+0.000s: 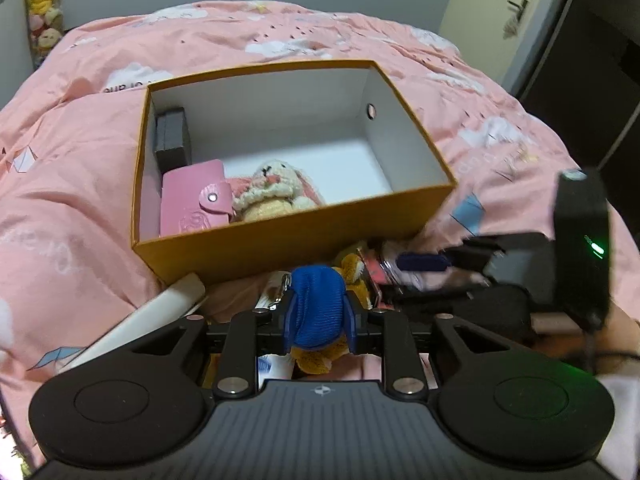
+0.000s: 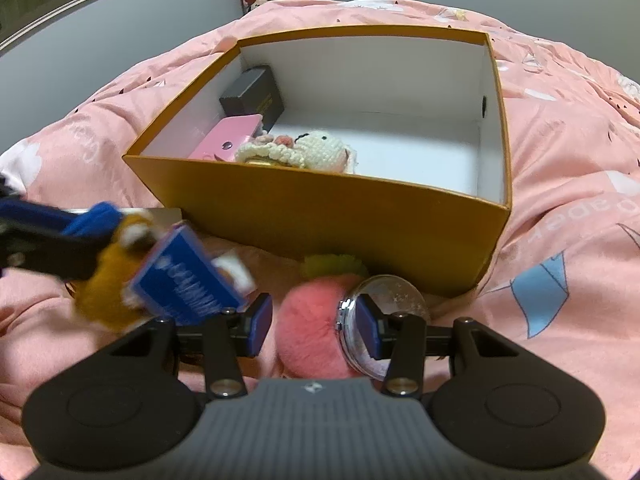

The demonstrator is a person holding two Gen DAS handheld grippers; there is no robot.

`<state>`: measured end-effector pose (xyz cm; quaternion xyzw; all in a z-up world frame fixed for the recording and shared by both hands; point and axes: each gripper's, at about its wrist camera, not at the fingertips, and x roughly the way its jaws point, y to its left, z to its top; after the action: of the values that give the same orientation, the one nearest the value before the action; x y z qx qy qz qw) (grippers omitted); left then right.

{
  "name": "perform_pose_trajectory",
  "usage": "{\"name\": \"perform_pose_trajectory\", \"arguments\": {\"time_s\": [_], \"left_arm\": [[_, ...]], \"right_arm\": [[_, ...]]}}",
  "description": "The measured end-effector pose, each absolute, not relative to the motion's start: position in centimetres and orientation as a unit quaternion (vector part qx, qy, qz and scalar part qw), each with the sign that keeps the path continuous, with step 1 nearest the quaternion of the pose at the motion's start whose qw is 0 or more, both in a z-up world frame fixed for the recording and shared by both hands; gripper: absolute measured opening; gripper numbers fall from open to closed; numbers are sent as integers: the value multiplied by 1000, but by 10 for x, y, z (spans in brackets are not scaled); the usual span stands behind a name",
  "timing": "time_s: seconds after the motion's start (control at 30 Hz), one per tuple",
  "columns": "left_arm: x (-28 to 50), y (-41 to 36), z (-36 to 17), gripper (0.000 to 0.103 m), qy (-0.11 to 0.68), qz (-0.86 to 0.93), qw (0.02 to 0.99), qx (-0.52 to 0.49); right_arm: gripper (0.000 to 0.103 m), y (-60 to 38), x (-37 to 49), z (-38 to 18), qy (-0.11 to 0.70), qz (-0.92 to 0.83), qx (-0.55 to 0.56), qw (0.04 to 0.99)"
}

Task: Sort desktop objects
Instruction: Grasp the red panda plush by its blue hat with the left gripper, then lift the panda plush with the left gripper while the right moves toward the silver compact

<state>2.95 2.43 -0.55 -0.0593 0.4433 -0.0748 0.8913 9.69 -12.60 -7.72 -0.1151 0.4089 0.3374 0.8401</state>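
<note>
- The left gripper (image 1: 318,312) has its jaws closed on a plush toy (image 1: 320,350) with an orange-brown body and a blue ribbed part; the blue part fills the gap between the jaws, so most of the toy's shape is hidden in the left wrist view.
- In the right wrist view the same toy appears at 9 o'clock, blurred, with a blue labelled tag (image 2: 188,284) whose print cannot be read.
- The right gripper (image 2: 316,328) has its jaws fairly wide apart around a pink fluffy ball (image 2: 308,328) with a green tuft at its top. Whether the pads press on it cannot be told.
- A round glass piece with a metal rim (image 2: 390,300) sits against the ball at 3 o'clock; its lower edge is covered by the right jaw.
- The open orange box (image 1: 280,240) lies on the pink bed cover (image 1: 80,160), at 12 o'clock from both grippers.
- Inside the box, toward its 9 o'clock side, lie a dark case (image 1: 173,140), a pink wallet (image 1: 192,204) and a knitted cream rabbit (image 1: 272,192); the near wall cuts off the lower parts of the wallet and rabbit.
- A white tube (image 1: 160,304) lies at 9 o'clock of the left gripper, its near end hidden behind the gripper's body.
- Small items in front of the box, at 1 o'clock of the left gripper, are too blurred to name.
</note>
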Motion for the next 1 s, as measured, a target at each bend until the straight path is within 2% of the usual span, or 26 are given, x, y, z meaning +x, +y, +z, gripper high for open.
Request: {"name": "perform_pose_trajectory", "arguments": {"time_s": [0.33, 0.43, 0.47, 0.5, 0.6, 0.8, 1.0], "left_arm": [[32, 17, -21, 36, 390, -40, 919, -39], [29, 18, -19, 42, 377, -36, 925, -38], [27, 18, -18, 50, 372, -37, 927, -38], [26, 19, -17, 52, 367, -38, 929, -38], [22, 20, -15, 55, 361, -40, 931, -31], [19, 26, -17, 59, 398, -52, 916, -25], [14, 48, -10, 59, 409, -30, 909, -77]], "right_arm": [[49, -125, 98, -81, 414, 337, -119, 837], [49, -125, 97, -81, 414, 337, -120, 837], [49, -125, 97, -81, 414, 337, -120, 837], [49, -125, 97, -81, 414, 337, -119, 837], [49, -128, 98, -80, 414, 331, -114, 840], [49, -131, 99, -79, 412, 319, -113, 846], [49, -131, 99, -78, 411, 320, -113, 846]]}}
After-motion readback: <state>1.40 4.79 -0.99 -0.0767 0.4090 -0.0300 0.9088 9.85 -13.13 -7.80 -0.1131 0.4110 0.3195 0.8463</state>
